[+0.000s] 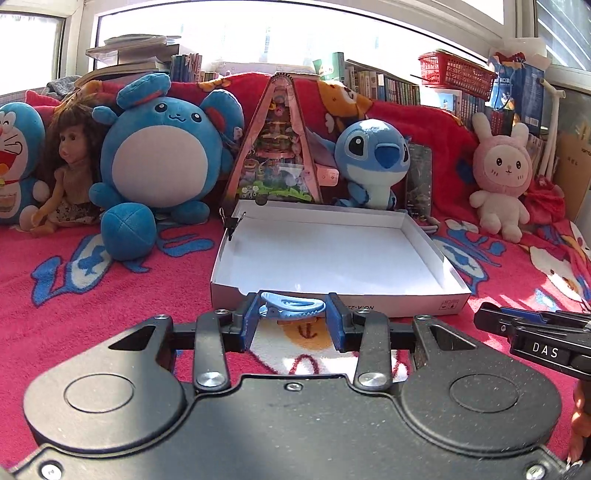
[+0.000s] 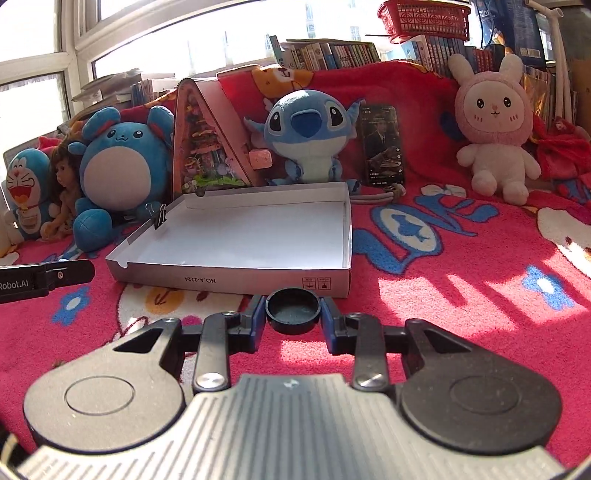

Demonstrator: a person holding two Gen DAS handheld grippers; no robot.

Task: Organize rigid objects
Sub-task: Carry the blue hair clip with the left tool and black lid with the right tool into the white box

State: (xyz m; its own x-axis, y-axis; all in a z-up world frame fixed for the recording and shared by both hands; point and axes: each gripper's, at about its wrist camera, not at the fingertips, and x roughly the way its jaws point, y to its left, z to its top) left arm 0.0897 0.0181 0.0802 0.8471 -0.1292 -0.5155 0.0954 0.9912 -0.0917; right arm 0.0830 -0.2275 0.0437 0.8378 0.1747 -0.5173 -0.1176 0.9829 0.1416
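My left gripper (image 1: 292, 314) is shut on a light blue hair clip (image 1: 291, 307), held crosswise between its blue pads just in front of the white shallow box (image 1: 421, 297). My right gripper (image 2: 293, 310) is shut on a round black cap (image 2: 293, 309), open side up, near the box's front wall (image 2: 229, 280). A black binder clip (image 1: 232, 221) sits clamped on the box's far left rim, also seen as the binder clip (image 2: 159, 217). The box interior is bare. Each view catches the other gripper at its edge: the right gripper's finger (image 1: 532, 325) and the left gripper's finger (image 2: 48, 275).
Everything rests on a red patterned blanket (image 2: 461, 280). Behind the box stand plush toys (image 1: 162, 147), a doll (image 1: 70, 177), a triangular pink toy box (image 1: 277, 147), a phone (image 2: 382, 146) and a pink bunny (image 2: 495, 129). Books and a red basket (image 2: 424, 18) line the window sill.
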